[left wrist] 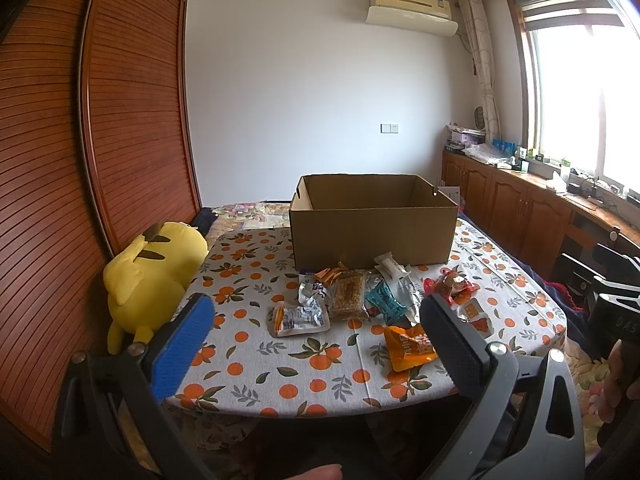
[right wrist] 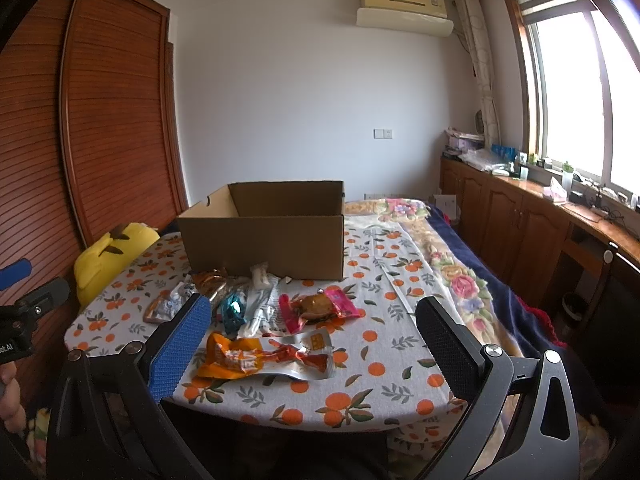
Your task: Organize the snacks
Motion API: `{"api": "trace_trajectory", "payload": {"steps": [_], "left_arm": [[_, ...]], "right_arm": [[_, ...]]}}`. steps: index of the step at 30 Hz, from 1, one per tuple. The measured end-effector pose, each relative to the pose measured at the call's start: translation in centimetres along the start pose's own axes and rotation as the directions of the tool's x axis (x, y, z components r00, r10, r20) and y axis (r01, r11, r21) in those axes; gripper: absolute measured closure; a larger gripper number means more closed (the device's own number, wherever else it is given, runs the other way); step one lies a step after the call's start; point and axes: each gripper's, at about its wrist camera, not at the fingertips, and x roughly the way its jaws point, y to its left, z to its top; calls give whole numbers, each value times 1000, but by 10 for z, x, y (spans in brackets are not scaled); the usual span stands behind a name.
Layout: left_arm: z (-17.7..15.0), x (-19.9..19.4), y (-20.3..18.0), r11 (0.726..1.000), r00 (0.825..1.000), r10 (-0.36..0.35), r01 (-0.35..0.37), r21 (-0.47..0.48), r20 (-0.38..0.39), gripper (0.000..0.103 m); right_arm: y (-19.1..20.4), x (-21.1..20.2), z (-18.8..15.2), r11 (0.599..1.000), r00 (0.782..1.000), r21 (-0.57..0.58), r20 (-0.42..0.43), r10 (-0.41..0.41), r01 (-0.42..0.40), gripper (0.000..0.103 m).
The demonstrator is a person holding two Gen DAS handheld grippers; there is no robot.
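right wrist: floral blanket (right wrist: 460,280) (beside table)

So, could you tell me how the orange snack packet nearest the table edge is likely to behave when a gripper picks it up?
The orange snack packet looks like thin crinkled film, so it will probably flop and crumple rather than stay stiff. Its glossy surface may slip between the pads. It lies flat on the tablecloth, small and likely light, so it should not roll, though a push could slide it.

Home bedroom, louvred wooden wardrobe (left wrist: 132,120), wall air conditioner (left wrist: 412,10), floral bedspread (right wrist: 452,276)
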Motion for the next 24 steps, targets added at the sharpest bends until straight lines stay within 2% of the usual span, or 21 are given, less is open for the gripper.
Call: {"api": "trace_trajectory", "payload": {"steps": [24], "left_arm": [[1,-1,0,1000,1000,0,0,0,2,0]], "right_arm": [[1,1,0,1000,1000,-1,0,-1,1,0]]}}
